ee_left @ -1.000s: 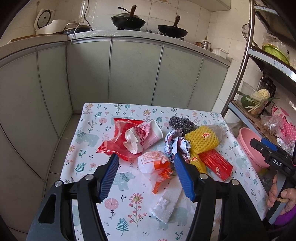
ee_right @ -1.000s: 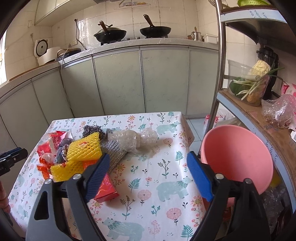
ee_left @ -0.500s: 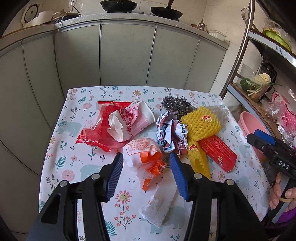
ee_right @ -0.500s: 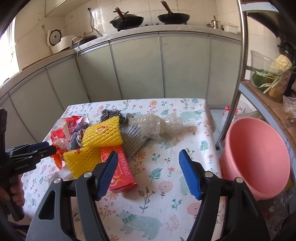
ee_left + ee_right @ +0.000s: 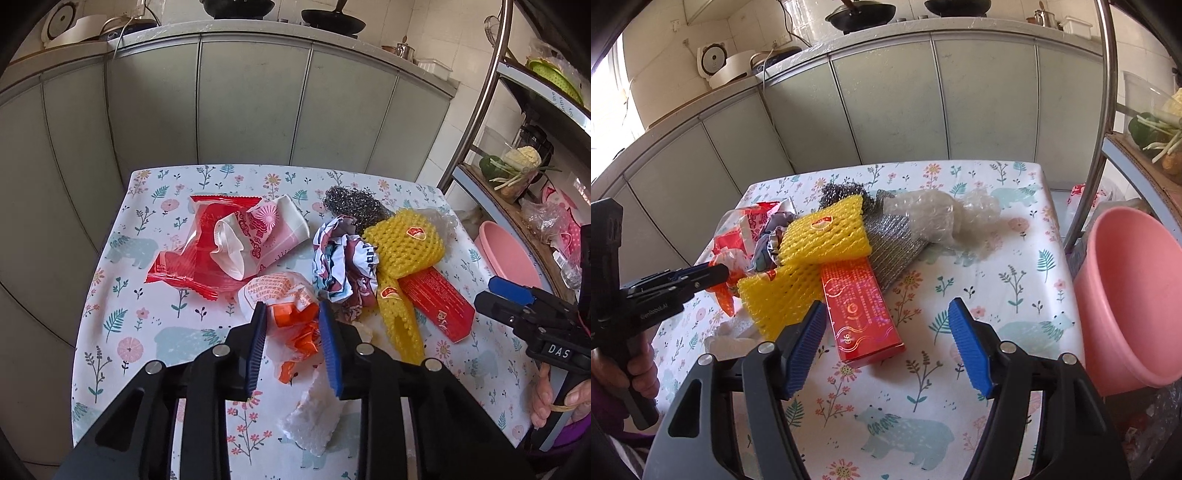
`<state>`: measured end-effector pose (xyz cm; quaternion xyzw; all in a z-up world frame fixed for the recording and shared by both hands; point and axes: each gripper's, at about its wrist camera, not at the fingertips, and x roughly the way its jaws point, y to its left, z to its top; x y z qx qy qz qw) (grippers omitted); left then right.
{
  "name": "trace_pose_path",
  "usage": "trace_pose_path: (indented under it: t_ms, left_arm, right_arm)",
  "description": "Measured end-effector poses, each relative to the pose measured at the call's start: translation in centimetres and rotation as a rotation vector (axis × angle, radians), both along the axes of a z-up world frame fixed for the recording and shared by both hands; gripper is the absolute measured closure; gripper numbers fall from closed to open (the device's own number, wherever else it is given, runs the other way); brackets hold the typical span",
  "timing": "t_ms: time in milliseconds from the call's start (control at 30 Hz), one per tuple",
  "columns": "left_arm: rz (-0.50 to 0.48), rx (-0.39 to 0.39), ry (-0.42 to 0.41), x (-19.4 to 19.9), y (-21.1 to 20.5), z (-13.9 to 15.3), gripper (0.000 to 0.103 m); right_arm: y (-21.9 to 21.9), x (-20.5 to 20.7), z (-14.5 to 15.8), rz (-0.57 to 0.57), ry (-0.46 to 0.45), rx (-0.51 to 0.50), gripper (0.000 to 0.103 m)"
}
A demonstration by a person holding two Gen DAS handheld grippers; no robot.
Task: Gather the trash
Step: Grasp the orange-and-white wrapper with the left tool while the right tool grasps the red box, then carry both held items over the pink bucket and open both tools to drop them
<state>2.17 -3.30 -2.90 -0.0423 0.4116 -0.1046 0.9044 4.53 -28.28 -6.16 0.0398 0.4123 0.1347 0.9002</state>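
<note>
A table (image 5: 110, 332) with a floral, bear-printed cloth stands before grey-green cabinet doors (image 5: 251, 103). Two black woks (image 5: 860, 14) sit on the counter above, with a white rice cooker (image 5: 720, 66) at its left end. A metal shelf rack (image 5: 480, 110) holding vegetables (image 5: 517, 162) stands right of the table.

A curved run of pale green cabinet doors (image 5: 251, 107) wraps around behind the bench (image 5: 1027, 295), which wears a white cloth printed with flowers, leaves and bears. A grey worktop (image 5: 923, 26) above the doors carries two dark woks (image 5: 332, 22) and a white rice cooker (image 5: 720, 68), with cream wall tiles (image 5: 657, 55) behind. At the right stands a metal rack (image 5: 484, 96) with chrome uprights, its shelf holding vegetables (image 5: 517, 166). Daylight pours in from the left edge of the right wrist view.
</note>
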Motion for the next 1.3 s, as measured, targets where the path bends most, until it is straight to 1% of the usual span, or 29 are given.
trace_pose_path:
  t_ms: [167,300,433,467,533,567,600,700,867,1033,1133,1300]
  left_arm:
    - [-0.009,-0.023,-0.032,-1.4,0.9,1.2,0.076]
    - [-0.001,-0.051,-0.047,-2.3,1.6,2.1,0.076]
    - [0.001,-0.066,-0.056,-3.1,2.0,2.6,0.076]
    - [0.000,-0.067,-0.057,-3.2,2.0,2.7,0.076]
    - [-0.003,-0.069,-0.058,-3.5,2.0,2.9,0.076]
    - [-0.005,-0.070,-0.060,-3.7,1.9,3.0,0.076]
    - [-0.006,-0.069,-0.062,-3.8,1.9,3.1,0.076]
    - [-0.009,-0.067,-0.068,-4.0,1.7,3.3,0.076]
    - [-0.020,-0.062,-0.085,-4.6,1.4,4.0,0.076]
    - [-0.018,-0.072,-0.114,-5.5,1.3,4.8,0.076]
    - [-0.021,-0.079,-0.137,-6.5,1.2,5.6,0.076]
    - [-0.021,-0.094,-0.197,-8.8,1.4,7.0,0.076]
  right_arm:
    - [0.5,0.3,-0.9,0.009,0.039,-0.012,0.034]
    - [1.3,0.5,-1.2,0.035,0.040,-0.032,0.034]
    - [2.2,1.1,-2.1,0.046,0.049,-0.078,0.034]
    - [2.2,1.5,-2.5,0.049,0.080,-0.069,0.034]
    - [1.9,1.7,-2.9,0.050,0.104,-0.041,0.034]
    - [1.8,1.5,-2.9,0.043,0.108,-0.037,0.046]
    - [1.6,1.4,-3.0,0.049,0.117,-0.028,0.054]
    - [1.3,0.6,-2.9,0.053,0.132,-0.025,0.054]
    - [0.7,-1.7,-1.8,0.057,0.116,-0.035,0.055]
    - [0.1,-3.8,0.5,0.032,0.036,-0.090,0.056]
    - [-0.6,-4.8,2.0,0.030,0.009,-0.073,0.057]
    - [-1.1,-6.8,4.0,0.020,-0.031,-0.023,0.058]
